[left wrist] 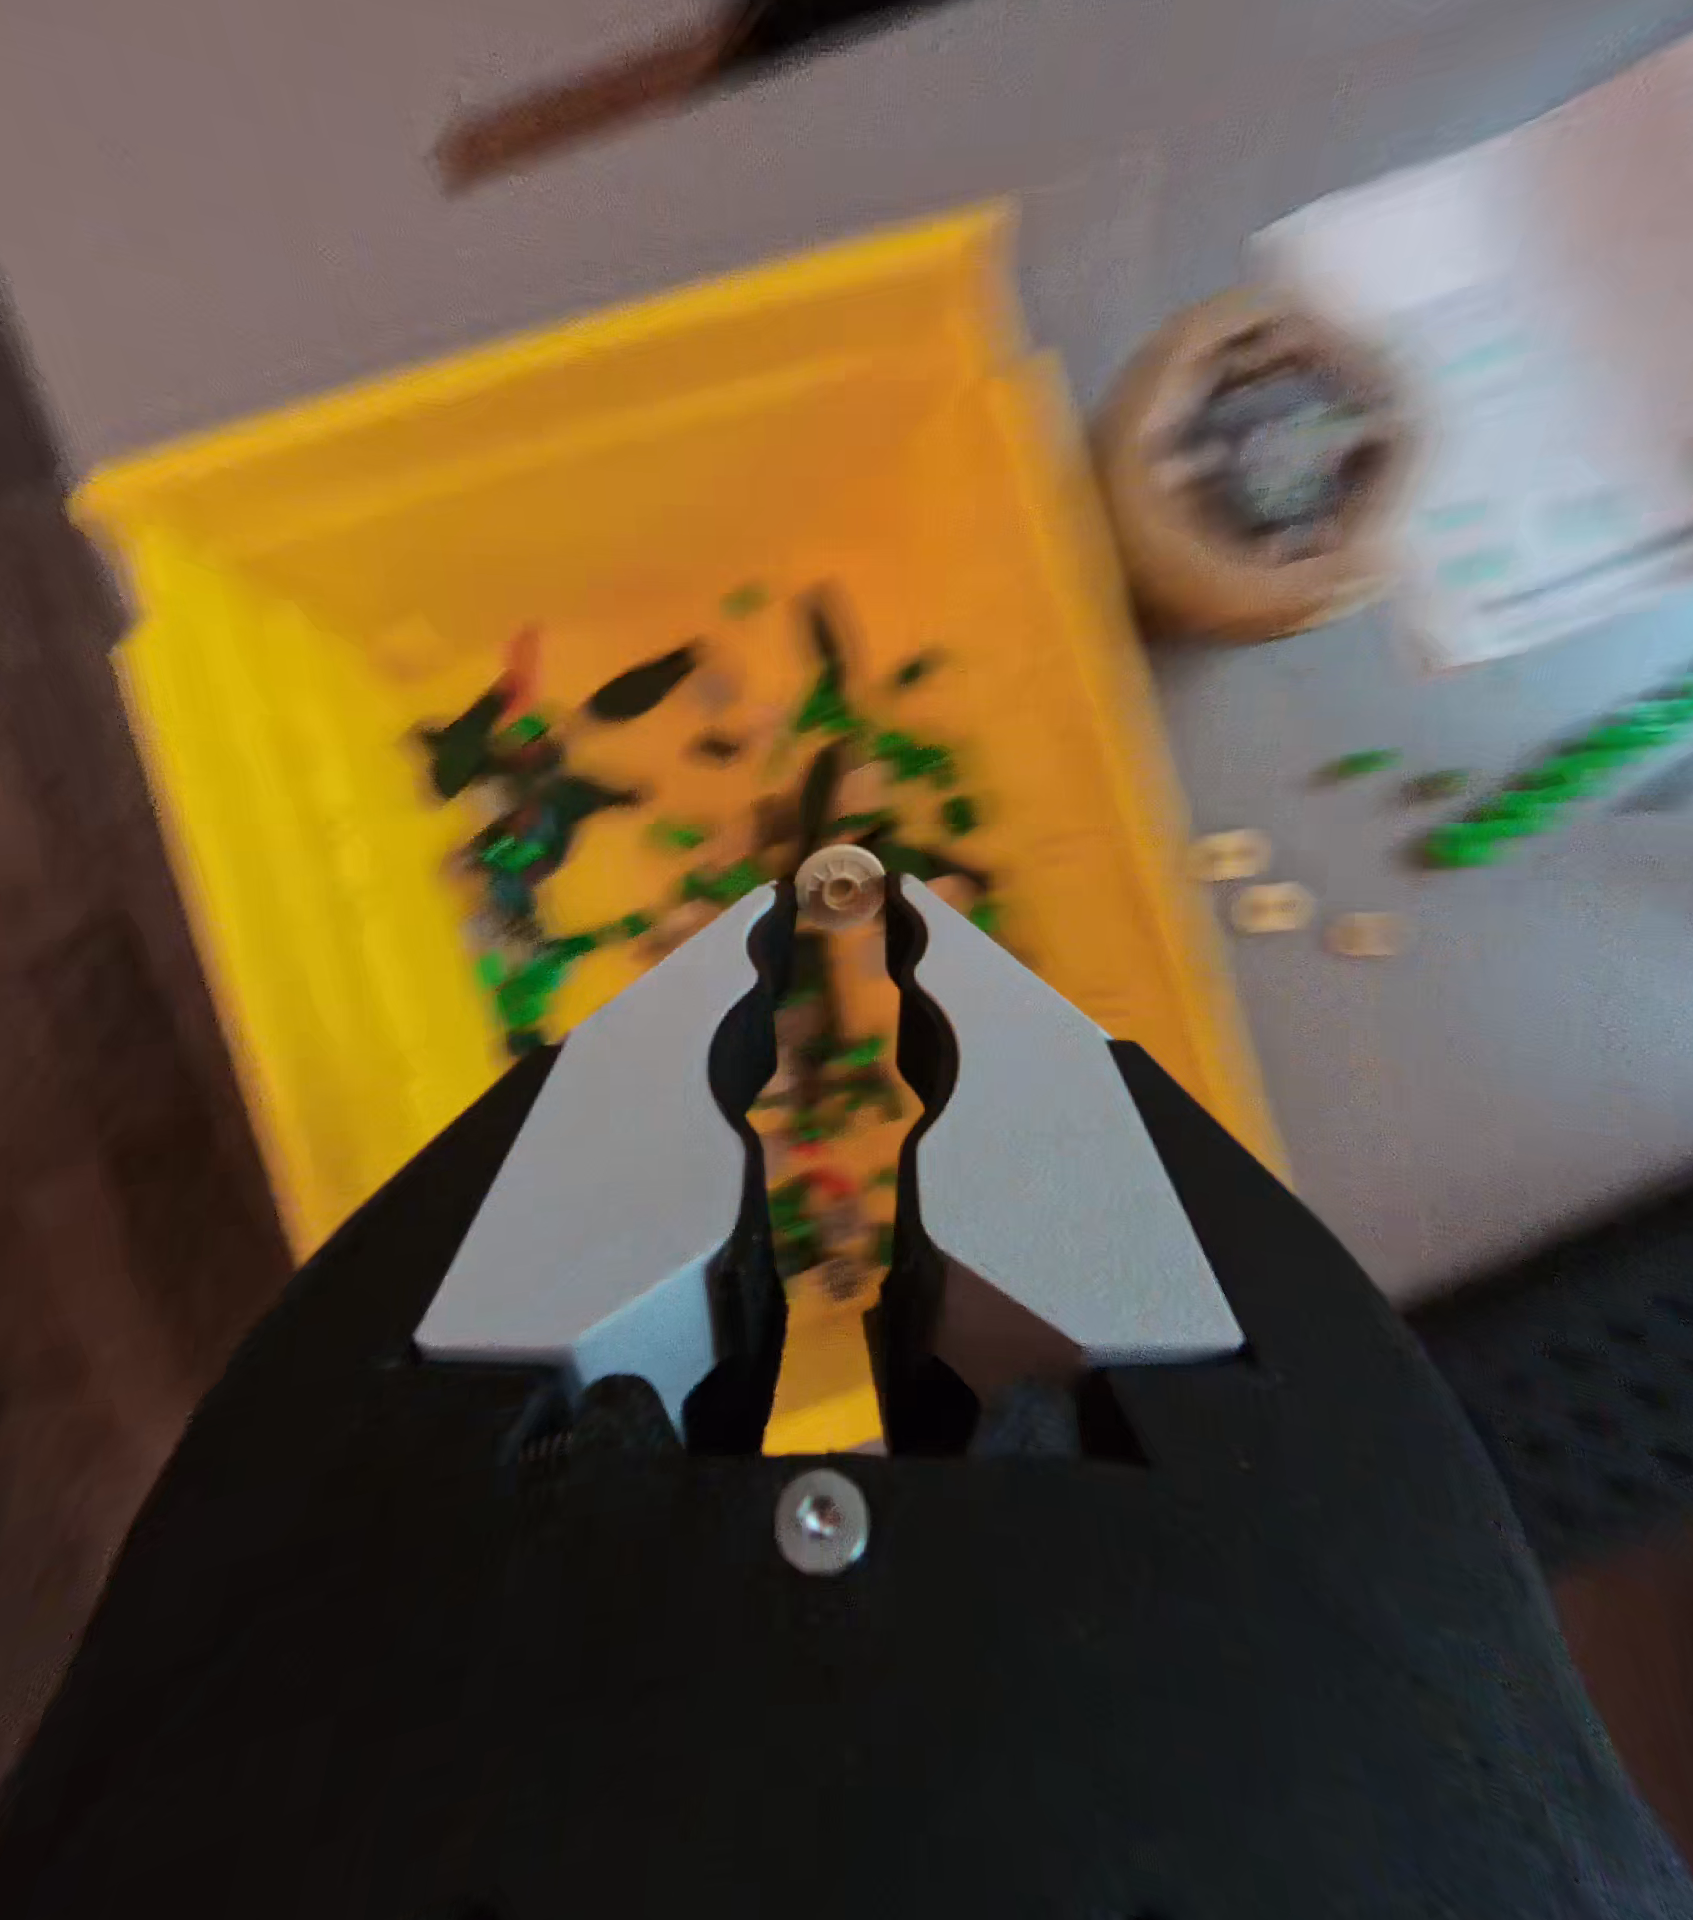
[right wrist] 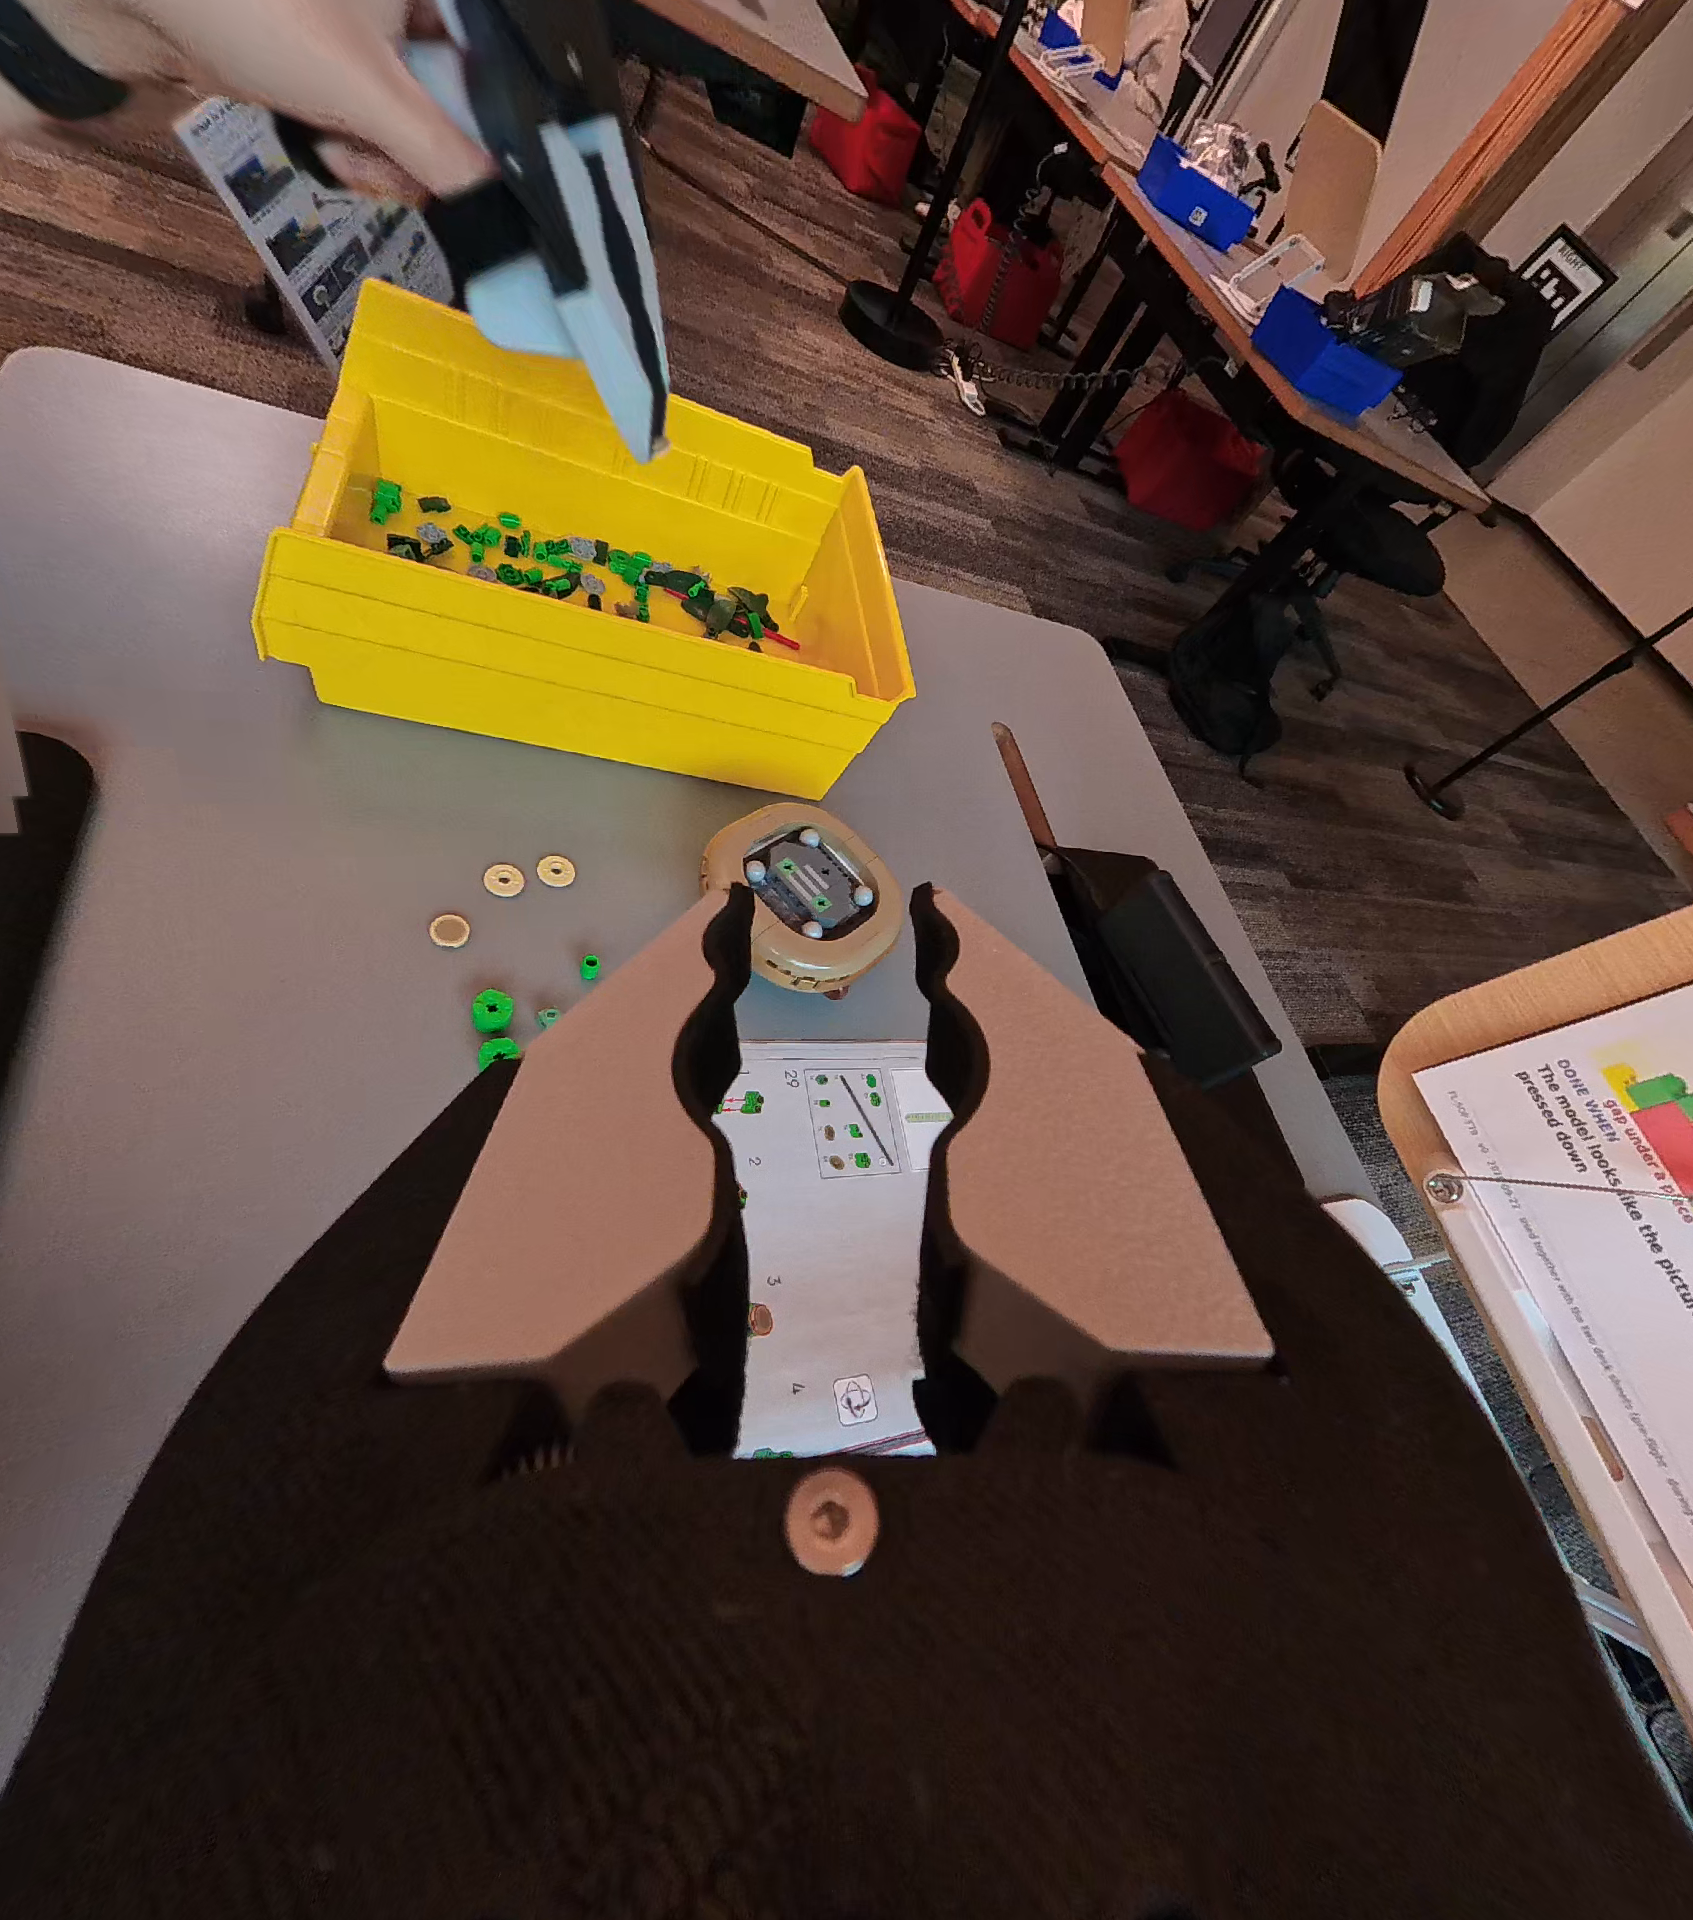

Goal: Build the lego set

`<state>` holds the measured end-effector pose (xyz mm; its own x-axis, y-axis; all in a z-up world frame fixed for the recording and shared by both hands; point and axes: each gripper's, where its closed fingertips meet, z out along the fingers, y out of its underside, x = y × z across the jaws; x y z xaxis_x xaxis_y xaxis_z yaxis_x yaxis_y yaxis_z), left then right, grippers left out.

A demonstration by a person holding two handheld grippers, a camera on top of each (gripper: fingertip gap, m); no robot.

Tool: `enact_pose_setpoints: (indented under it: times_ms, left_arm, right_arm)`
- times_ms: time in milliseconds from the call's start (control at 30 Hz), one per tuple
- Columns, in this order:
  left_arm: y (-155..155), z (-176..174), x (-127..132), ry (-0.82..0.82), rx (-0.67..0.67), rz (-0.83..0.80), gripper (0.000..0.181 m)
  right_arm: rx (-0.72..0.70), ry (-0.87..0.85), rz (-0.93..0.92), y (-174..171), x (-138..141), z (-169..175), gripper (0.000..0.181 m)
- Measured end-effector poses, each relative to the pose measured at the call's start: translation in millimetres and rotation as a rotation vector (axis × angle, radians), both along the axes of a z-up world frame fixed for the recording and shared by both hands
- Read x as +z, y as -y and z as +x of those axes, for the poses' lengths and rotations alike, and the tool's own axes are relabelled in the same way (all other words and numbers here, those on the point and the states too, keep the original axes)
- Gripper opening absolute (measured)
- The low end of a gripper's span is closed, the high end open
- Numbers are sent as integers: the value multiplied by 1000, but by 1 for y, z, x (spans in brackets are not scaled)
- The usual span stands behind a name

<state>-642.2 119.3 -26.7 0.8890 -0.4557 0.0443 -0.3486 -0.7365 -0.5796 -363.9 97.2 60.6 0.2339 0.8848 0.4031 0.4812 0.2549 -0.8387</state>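
Left gripper (left wrist: 839,891) pinches a small round grey piece (left wrist: 838,881) above the yellow bin (right wrist: 561,665).

The bin sits on the grey table (right wrist: 198,1039) and holds loose green and dark pieces (blurred in the left view). The right gripper (right wrist: 831,914), fingers apart and empty, hovers over the open booklet (right wrist: 826,1247), with the tan oval model (right wrist: 811,894) just past its tips. Three tan discs (right wrist: 504,880) and green bits (right wrist: 491,1008) lie left of the model.

Grey table (right wrist: 198,790) w/ yellow bin (right wrist: 561,686), tan base (right wrist: 811,914), booklet (right wrist: 831,1247), loose pcs (right wrist: 494,1008).
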Motion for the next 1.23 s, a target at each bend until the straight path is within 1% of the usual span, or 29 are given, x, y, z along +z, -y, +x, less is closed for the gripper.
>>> enact_pose_setpoints:
  times_ms: [33,67,100,133,200,267,333,400,467,633,767,867,1000,1033,1067,1100,1133,1167,1200,1233]
  left_arm:
    - [13,30,16,27,-72,29,15]
    - [26,57,22,20,-143,38,15]
    - [39,81,21,-8,-216,33,16]
    - [48,101,12,-57,-288,14,16]
    - [55,125,-20,-180,-388,-46,16]
    - [58,136,-58,-261,-443,-153,16]
    - [63,144,-89,-277,-497,-274,16]
    - [62,146,-109,-313,-513,-326,15]
    - [57,146,-119,-363,-514,-312,16]
    - [57,157,-129,-368,-531,-343,15]
    - [54,154,-139,-403,-533,-377,15]
    - [53,153,-145,-392,-527,-401,15]
    - [51,153,-146,-367,-516,-409,15]
    - [51,153,-146,-363,-513,-410,16]
    - [51,153,-144,-361,-512,-410,23]
    - [52,152,-142,-356,-514,-410,27]
    - [52,152,-136,-343,-518,-398,28]
    - [50,152,-127,-324,-517,-372,29]
    - [47,149,-112,-307,-506,-334,30]
    - [41,144,-92,-291,-482,-275,29]
  right_arm:
    - [2,-1,-1,0,0,0,31]
    - [5,-2,-1,1,0,-1,31]
    - [10,-1,0,2,0,-2,31]
    - [15,2,1,3,0,-3,31]
    - [23,7,7,7,1,-4,31]
    - [30,14,22,12,3,-5,31]
    - [37,13,40,16,7,-4,31]
    - [52,-5,46,21,12,-4,30]
    - [77,-27,43,27,17,-6,29]
    - [91,-14,53,29,17,-8,30]
    - [98,-10,60,32,18,-8,30]
    - [99,-19,64,33,21,-7,30]
    - [96,-24,61,32,22,-5,30]
    - [95,-22,60,32,22,-5,30]
    - [94,-20,60,31,22,-4,30]
    - [93,-19,61,31,21,-4,30]
    - [91,-19,61,31,21,-3,30]
    - [90,-20,59,30,21,-2,30]
    - [88,-22,59,30,22,-1,30]
    - [85,-25,59,29,22,0,30]
